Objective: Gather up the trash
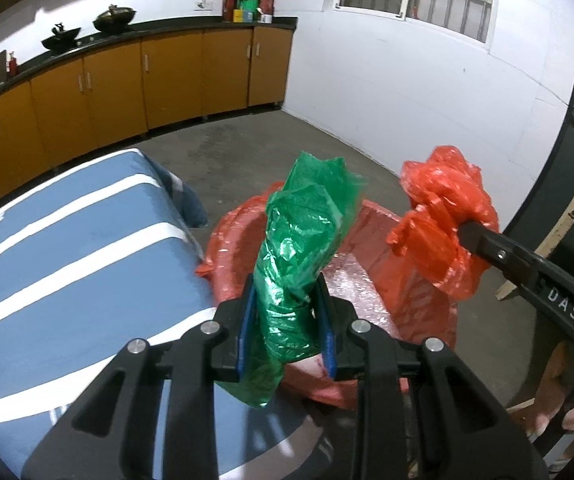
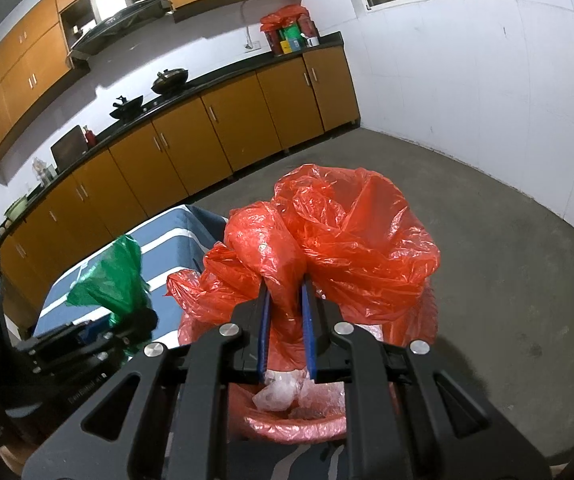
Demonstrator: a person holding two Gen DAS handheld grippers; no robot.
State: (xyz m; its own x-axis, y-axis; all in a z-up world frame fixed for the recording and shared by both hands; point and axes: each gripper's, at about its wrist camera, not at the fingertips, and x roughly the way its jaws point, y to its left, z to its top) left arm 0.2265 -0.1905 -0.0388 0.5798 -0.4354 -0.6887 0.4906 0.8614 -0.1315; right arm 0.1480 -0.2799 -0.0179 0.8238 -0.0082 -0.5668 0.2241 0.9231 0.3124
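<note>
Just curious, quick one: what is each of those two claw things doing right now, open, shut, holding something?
Left gripper: shut on the green plastic bag.
Right gripper: shut on the red plastic bag.

The left gripper (image 1: 287, 320) is held forward, its blue-padded jaws closed on crumpled green plastic (image 1: 303, 232). Just beside it, the right gripper (image 2: 287, 328) is clamped on bunched red plastic (image 2: 327, 232).

Lettering on the gripper arm

The letters "DAS" stood in white on the black right gripper (image 1: 465, 236); fainter print on the left gripper (image 2: 143, 316) was unreadable.
</note>
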